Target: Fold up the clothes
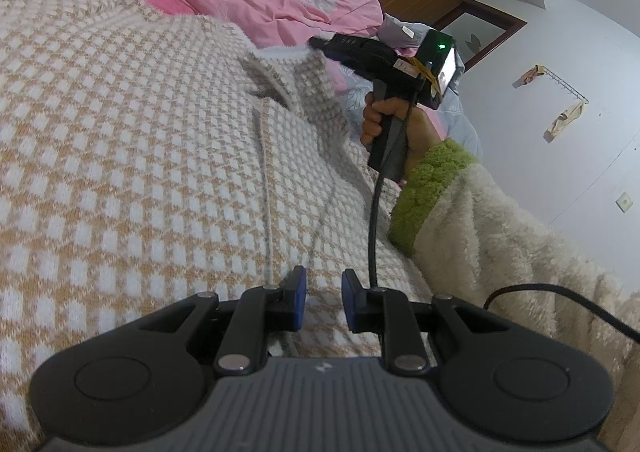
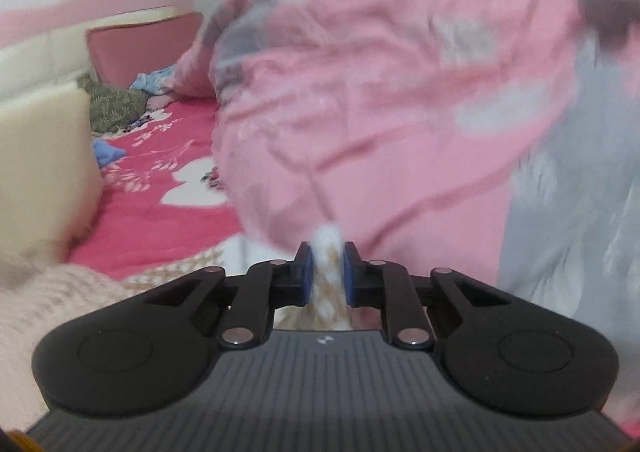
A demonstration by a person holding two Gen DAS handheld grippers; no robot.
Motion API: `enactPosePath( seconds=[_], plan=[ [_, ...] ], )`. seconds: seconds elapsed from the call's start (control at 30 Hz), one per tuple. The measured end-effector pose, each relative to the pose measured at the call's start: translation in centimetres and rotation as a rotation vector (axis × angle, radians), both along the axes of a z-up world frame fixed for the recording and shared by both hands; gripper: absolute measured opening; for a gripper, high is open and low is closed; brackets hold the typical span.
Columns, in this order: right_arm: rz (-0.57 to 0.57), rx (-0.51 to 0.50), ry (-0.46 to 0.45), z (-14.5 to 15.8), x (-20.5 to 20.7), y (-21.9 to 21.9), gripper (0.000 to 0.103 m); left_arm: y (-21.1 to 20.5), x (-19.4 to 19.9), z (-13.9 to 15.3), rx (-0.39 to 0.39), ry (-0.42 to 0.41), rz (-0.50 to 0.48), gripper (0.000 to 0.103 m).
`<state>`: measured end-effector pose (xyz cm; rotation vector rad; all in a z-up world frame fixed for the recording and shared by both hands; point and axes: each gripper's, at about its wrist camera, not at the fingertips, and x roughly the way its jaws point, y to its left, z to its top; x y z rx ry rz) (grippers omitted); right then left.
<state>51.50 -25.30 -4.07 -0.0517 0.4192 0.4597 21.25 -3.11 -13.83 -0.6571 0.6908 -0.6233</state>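
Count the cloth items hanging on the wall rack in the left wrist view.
2: one rag at the upper end of the wall rack, one rag below its lower end. Others could be outside the frame.

A rumpled pink quilt (image 2: 380,100) lies heaped on the bed's red floral sheet (image 2: 160,188); a framed picture (image 1: 478,38) leans against the white wall.

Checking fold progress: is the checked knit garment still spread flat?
Mostly spread; the checked knit garment has one corner lifted, pinched in the right gripper.
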Motion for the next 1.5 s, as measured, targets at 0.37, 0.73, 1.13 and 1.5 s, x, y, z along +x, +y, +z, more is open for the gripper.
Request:
enactPosePath(
  seconds=[0.37, 0.73, 1.13, 1.5],
  plan=[
    [0.032, 0.333, 0.109, 1.4, -2.7, -6.0, 0.016, 0.1, 0.0, 0.0, -0.001, 0.001, 0.001, 0.021],
    [-0.085, 0.003, 0.18, -5.0, 0.3, -2.0, 0.0, 0.4, -0.1, -0.1, -0.013, 0.003, 0.001, 0.021],
    [-0.277, 0.205, 0.115, 3.1, -10.3, -9.0, 0.01, 0.8, 0.1, -0.3, -0.039, 0.01, -0.005, 0.021],
    [-0.615, 0.24, 0.14, 10.4, -48.8, -21.3, 0.04, 0.7, -0.8, 1.3, -0.009, -0.032, -0.015, 0.042]
  ],
)
